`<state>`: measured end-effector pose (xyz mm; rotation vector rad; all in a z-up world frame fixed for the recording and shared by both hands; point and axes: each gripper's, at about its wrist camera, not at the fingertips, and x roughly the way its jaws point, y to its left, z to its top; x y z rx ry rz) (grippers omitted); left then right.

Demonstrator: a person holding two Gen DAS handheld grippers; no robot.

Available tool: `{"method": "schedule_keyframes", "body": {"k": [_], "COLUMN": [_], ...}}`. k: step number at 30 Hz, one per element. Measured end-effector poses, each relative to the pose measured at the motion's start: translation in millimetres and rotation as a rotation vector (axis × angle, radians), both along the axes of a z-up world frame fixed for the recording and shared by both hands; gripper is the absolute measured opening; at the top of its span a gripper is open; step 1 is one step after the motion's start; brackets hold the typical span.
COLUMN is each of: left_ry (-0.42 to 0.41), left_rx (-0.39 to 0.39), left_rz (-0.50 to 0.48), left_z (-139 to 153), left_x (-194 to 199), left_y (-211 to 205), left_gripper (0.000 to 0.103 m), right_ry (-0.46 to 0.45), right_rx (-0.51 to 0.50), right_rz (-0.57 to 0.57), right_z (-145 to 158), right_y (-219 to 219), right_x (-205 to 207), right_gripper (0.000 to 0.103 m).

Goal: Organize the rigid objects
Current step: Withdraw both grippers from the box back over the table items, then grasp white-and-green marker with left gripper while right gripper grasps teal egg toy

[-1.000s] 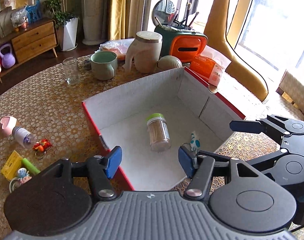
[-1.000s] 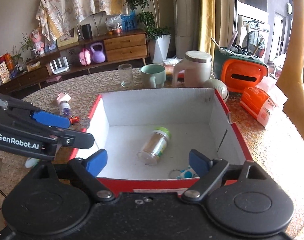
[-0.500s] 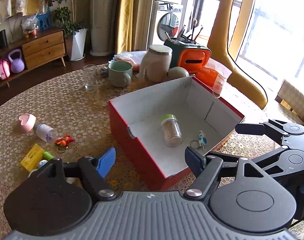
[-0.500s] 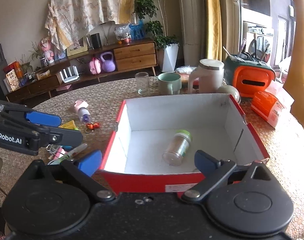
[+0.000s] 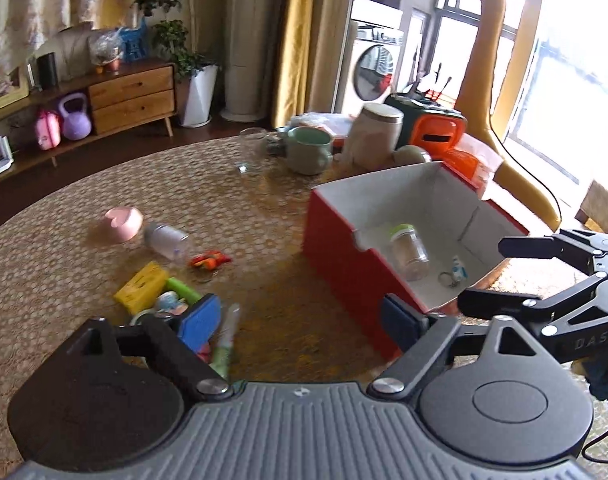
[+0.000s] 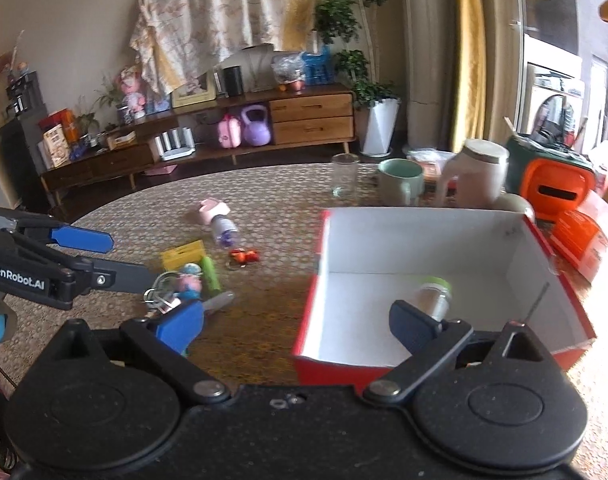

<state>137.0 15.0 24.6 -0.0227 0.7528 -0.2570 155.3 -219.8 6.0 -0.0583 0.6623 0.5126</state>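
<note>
Left wrist view: left gripper [image 5: 299, 318], jaws just opened wide and empty, has swung from the red box [image 5: 344, 276] toward the toy pile [image 5: 163, 300] left of it; jar [image 5: 408, 251] and keyring [image 5: 452, 274] lie inside the box. Right gripper [image 6: 295, 326] released, empty. Next pickup likely.

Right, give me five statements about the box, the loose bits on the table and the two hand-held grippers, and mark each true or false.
1. A green-lidded jar lies on its side inside the red box. True.
2. The left hand-held gripper is clamped on the yellow block. False: its jaws stand open and empty, having just been opening.
3. The small bottle lies on the table, outside the box. True.
4. The box is empty. False: it holds the jar and a keyring.
5. The right hand-held gripper holds the green mug. False: it is open and empty.
</note>
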Motion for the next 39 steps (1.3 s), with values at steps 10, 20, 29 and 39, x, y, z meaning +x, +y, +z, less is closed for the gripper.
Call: {"method": "schedule_keyframes", "body": {"k": [10,20,29,39], "left_ry": [0.005,0.096,0.172,0.206], "left_rx": [-0.067,-0.095,-0.101,-0.089], "left_rz": [0.123,0.179,0.149,0.169], "left_z": [-26,-69,-103,-124], "left_x": [-9,-3,0,11], "left_y": [63,86,82,73], "left_gripper": [0.103,0.103,0.103,0.102], "right_ry": [0.031,0.075,0.093,0.100], "right_rx": [-0.035,-0.116,-0.172,-0.170], "right_rz": [0.083,0.202,0.292,0.341], "right_z": [-21,-68,-104,-126], "right_y": [50,101,127,145], "right_x": [0,-8,-3,-2], "right_gripper": [0.099,0.097,0.088,0.074]}}
